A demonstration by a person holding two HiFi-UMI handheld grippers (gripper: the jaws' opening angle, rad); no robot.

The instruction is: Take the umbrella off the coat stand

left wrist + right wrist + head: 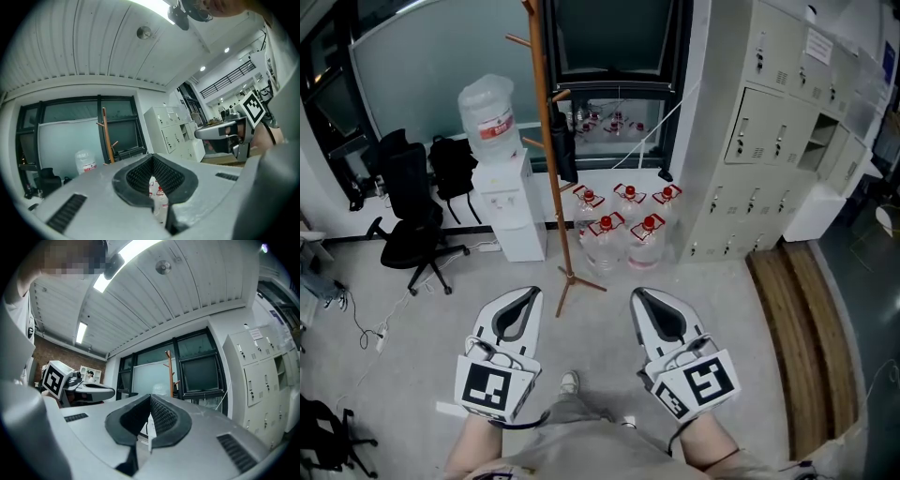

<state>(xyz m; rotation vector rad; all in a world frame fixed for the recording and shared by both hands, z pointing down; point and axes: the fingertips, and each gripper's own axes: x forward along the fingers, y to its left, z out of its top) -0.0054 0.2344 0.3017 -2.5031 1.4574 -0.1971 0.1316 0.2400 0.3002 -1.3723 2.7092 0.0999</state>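
Note:
A tall wooden coat stand [547, 141] rises ahead of me by the window, its feet spread on the grey floor. A dark folded umbrella [566, 148] hangs from a peg on its right side. My left gripper [526, 298] and right gripper [641, 298] are held low and side by side, well short of the stand, and both are shut on nothing. In the left gripper view the stand [107, 138] shows far off past the shut left gripper [152, 158]. The right gripper view shows the stand [169, 373] above the shut right gripper [151, 397].
A white water dispenser [514, 208] with a bottle on top [487, 117] stands left of the stand. Several water bottles [623, 225] sit on the floor to its right. Grey lockers [769, 141] line the right side. A black office chair [411, 220] is at the left.

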